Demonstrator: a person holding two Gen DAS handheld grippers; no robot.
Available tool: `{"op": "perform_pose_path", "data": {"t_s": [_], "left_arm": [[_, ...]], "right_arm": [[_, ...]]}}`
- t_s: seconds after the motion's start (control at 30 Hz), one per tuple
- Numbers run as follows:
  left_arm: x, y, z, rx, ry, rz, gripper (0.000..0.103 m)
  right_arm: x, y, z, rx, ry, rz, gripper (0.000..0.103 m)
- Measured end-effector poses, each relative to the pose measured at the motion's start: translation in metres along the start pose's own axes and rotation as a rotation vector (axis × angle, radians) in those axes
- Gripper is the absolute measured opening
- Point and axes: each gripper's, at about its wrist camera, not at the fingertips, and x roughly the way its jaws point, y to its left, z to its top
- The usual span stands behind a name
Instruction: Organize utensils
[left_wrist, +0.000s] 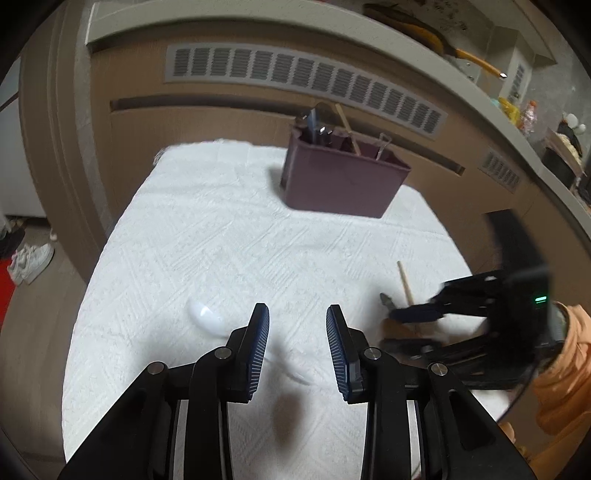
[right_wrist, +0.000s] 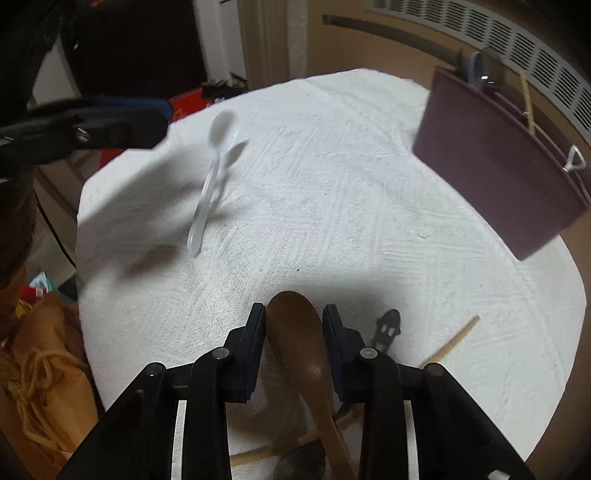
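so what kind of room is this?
Likely a home kitchen or dining corner: a table with a white quilted cloth, a maroon utensil caddy, and a cluttered counter with a frying pan.

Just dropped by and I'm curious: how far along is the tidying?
Partly done. Several utensils already stand in the maroon caddy. The right claw straddles the wooden spoon. The left claw hangs open above the white plastic spoon. That, a chopstick and a small dark utensil remain on the cloth.
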Motion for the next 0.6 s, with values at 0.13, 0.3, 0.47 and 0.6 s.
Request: {"op": "perform_pose_path", "data": {"t_s": [0.13, 0.3, 0.47, 0.6], "left_arm": [[0.008, 0.018, -0.003, -0.102, 0.054, 0.082, 0.035], [0.032, 0.051, -0.009, -0.313, 0.184, 0.175, 0.04], [0.049, 0.068, -0.013, -0.447, 0.237, 0.209, 0.042], [0.068, 0.065, 0.001, -0.426, 0.222, 0.263, 0.043]], "right_arm": [[-0.034, -0.009, -0.011, 0.079, -0.077, -0.025, 0.029], [-0.062, -0.026, -0.015, 0.15, -0.139, -0.096, 0.029], [-0.075, -0.04, -0.016, 0.184, -0.188, -0.131, 0.029], [-0.072, -0.046, -0.011, 0.209, -0.209, -0.147, 0.029]]}}
